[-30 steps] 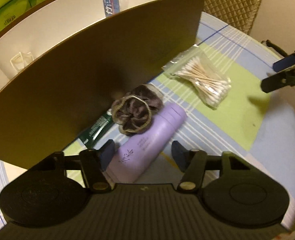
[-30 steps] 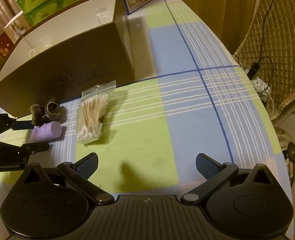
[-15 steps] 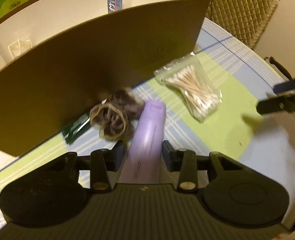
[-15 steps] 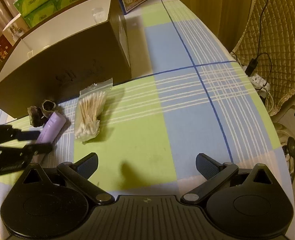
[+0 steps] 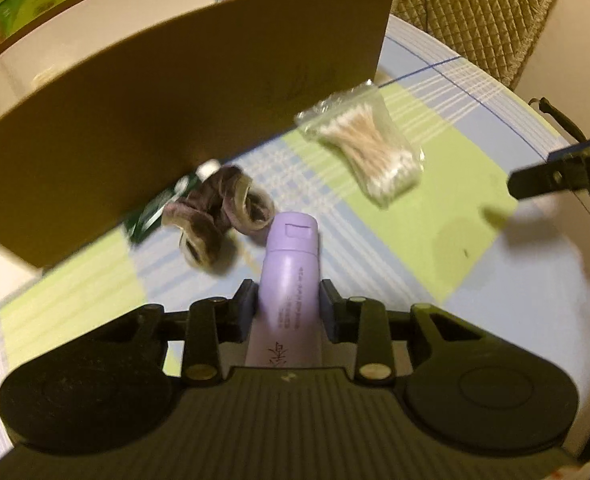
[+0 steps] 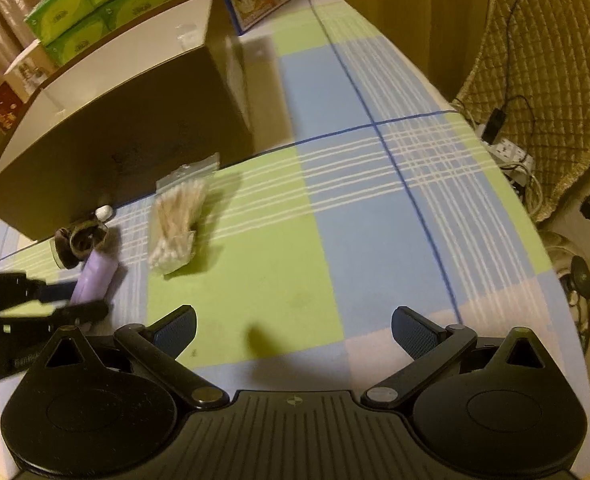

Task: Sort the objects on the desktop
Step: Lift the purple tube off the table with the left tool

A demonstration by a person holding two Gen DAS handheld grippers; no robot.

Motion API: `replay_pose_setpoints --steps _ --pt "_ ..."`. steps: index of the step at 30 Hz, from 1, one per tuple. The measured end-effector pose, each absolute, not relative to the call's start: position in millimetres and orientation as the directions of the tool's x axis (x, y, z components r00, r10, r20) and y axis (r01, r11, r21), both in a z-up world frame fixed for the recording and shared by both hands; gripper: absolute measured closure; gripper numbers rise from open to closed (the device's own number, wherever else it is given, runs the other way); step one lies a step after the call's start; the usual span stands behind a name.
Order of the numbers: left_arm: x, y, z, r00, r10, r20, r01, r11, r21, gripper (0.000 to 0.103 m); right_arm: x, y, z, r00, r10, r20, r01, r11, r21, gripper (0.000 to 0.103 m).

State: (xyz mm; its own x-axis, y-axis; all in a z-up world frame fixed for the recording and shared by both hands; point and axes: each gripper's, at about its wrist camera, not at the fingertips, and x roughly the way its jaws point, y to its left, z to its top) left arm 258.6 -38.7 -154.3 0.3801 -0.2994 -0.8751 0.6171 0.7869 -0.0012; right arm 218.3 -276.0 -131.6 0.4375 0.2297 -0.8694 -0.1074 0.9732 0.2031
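from our left wrist camera, we see the left gripper (image 5: 288,300) with its jaws closing on the purple tube (image 5: 291,280), a pad against each side of it and the capped end pointing away from us. just beyond the cap lies a brown hair scrunchie (image 5: 219,220), touching or almost touching the tube, we cannot tell which. a dark green packet (image 5: 151,216) lies partly under the scrunchie, at the foot of the brown cardboard box (image 5: 175,120). a clear bag of cotton swabs (image 5: 369,148) lies on the checked tablecloth (image 5: 435,208) to the right, near the box wall. the right gripper's fingers (image 5: 563,168) reach in from the right edge, above the cloth.

from our right wrist camera, we see the right gripper (image 6: 293,330) spread wide with nothing between its pads, over a bare green and blue stretch of the tablecloth (image 6: 355,220). at the far left the left gripper (image 6: 61,302) clasps the purple tube (image 6: 95,276), which lies on the cloth with the scrunchie (image 6: 79,240) at its far end. the bag of swabs (image 6: 177,224) lies just to the right of them, in front of the box (image 6: 127,136). green tissue packs (image 6: 91,8) are stacked behind the box.
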Motion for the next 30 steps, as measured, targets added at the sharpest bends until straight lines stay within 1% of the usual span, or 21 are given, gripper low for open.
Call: replay_pose_setpoints --steps 11,15,20,21,22,24,30 --pt "214.7 22.6 -148.2 0.393 -0.229 -0.891 0.529 0.849 0.016 0.074 216.9 -248.8 -129.4 0.434 0.291 -0.853 -0.205 0.954 0.221 0.002" --pt "212.8 50.4 -147.6 0.429 -0.172 -0.887 0.436 0.899 0.037 0.074 219.6 -237.7 -127.8 0.445 0.311 -0.839 -0.237 0.945 0.225 0.002" --pt "231.6 80.2 -148.5 0.466 -0.092 -0.880 0.282 0.958 0.049 0.074 226.3 -217.9 -124.7 0.471 0.342 -0.813 -0.297 0.929 0.219 0.002" --pt "236.8 83.6 -148.2 0.468 -0.076 -0.880 0.254 0.966 0.052 0.074 229.0 -213.4 -125.0 0.475 0.352 -0.807 -0.312 0.925 0.219 0.004" --pt "241.7 86.3 -147.8 0.471 -0.061 -0.880 0.231 0.971 0.056 0.074 231.4 -209.2 -125.1 0.483 0.353 -0.801 -0.320 0.923 0.214 0.009" --pt "250.8 88.2 -147.7 0.474 -0.043 -0.880 0.197 0.979 0.059 0.074 238.5 -200.9 -127.5 0.489 0.353 -0.798 -0.333 0.921 0.204 0.016" --pt "267.0 86.7 -145.8 0.467 -0.020 -0.884 0.158 0.985 0.061 0.074 260.2 -183.7 -139.8 0.497 0.329 -0.803 -0.333 0.927 0.173 0.022"
